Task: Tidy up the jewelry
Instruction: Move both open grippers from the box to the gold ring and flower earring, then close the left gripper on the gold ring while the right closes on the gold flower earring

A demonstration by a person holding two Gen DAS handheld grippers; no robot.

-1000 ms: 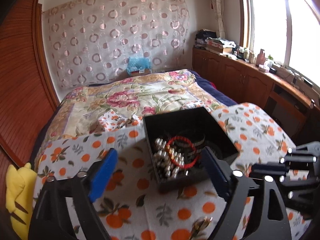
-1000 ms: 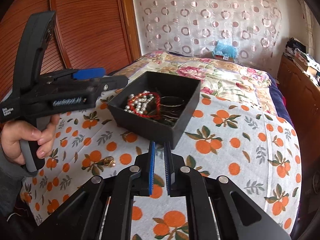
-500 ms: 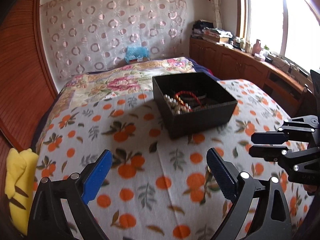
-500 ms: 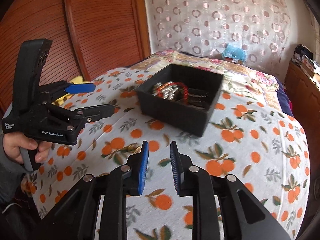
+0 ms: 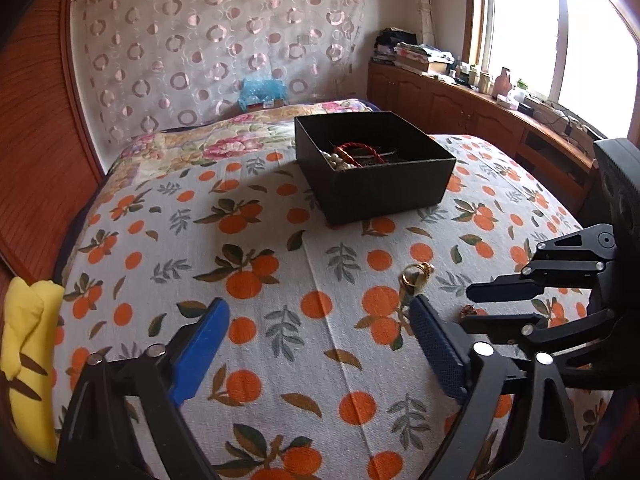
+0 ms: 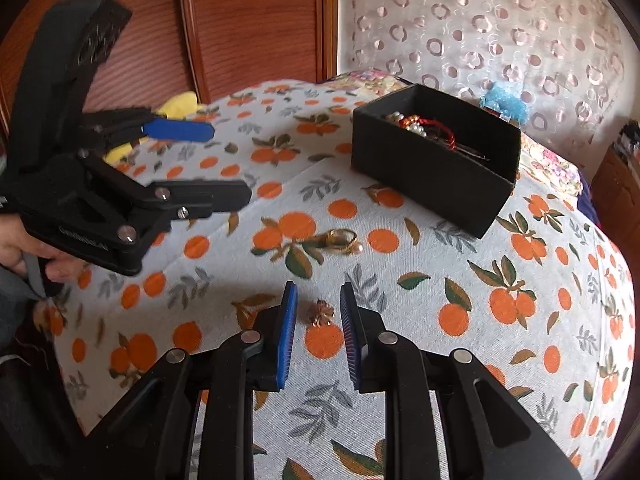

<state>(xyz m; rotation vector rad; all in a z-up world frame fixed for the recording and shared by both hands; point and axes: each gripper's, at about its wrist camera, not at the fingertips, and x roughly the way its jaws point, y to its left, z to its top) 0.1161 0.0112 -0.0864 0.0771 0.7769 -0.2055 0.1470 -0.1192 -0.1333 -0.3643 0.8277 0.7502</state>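
Lining up on the small brooch [image 6: 320,312]
Your right gripper [image 6: 318,300] opened and moved back from the black box [image 6: 432,168]; the left gripper [image 5: 316,332] stays spread, holding nothing.

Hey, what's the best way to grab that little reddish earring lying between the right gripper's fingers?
Probably straight down from above, closing the right gripper on the earring's round cluster body. It lies flat and alone on the cloth, already centred between the open fingers.

Right gripper [image 6: 318,320] fingers parted around small brooch [image 6: 321,312], gold ring [image 6: 342,240] beyond, black box [image 6: 432,176] behind
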